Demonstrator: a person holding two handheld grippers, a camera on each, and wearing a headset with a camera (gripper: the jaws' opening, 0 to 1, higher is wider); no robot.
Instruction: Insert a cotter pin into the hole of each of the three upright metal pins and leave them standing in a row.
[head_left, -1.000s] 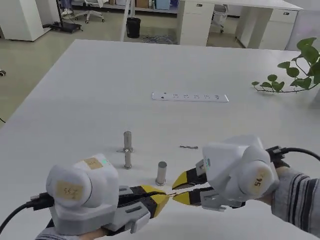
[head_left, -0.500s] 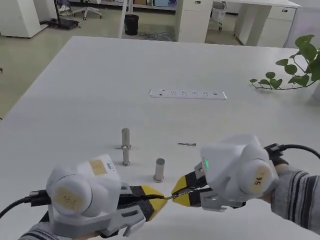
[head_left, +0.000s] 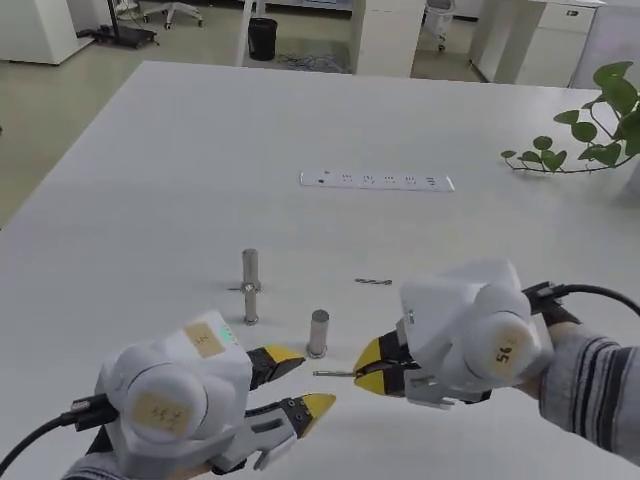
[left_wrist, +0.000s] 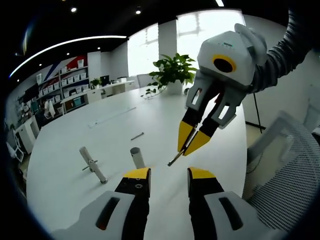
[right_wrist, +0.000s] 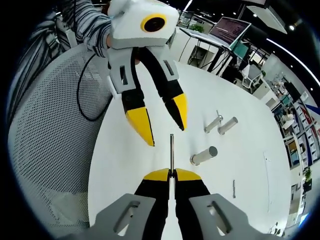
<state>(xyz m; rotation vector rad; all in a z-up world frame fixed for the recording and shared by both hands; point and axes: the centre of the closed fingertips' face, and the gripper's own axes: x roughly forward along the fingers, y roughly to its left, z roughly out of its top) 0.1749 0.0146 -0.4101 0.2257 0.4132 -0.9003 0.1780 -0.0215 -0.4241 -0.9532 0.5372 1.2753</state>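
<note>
Two grey upright metal pins (head_left: 250, 268) stand one behind the other, and a cotter pin (head_left: 246, 288) crosses them where they overlap. A third upright pin (head_left: 318, 333) (left_wrist: 136, 156) (right_wrist: 202, 156) stands to their right with nothing through it. My right gripper (head_left: 375, 368) (right_wrist: 171, 173) (left_wrist: 190, 145) is shut on a thin cotter pin (head_left: 333, 374) (right_wrist: 171, 152) (left_wrist: 175, 160), which points left, just in front of that third pin. My left gripper (head_left: 300, 383) (left_wrist: 169, 174) (right_wrist: 164, 131) is open, its jaws on either side of the pin's free end without touching it.
A loose cotter pin (head_left: 374, 282) (left_wrist: 136, 136) lies on the white table right of the pins. A white power strip (head_left: 375, 181) lies farther back, and a green plant (head_left: 590, 140) is at the far right. A mesh chair (left_wrist: 285, 170) stands by the near table edge.
My left gripper was shut against the cotter pin's tip, meeting the right gripper; now it has opened and let go. The right gripper still holds the pin.
</note>
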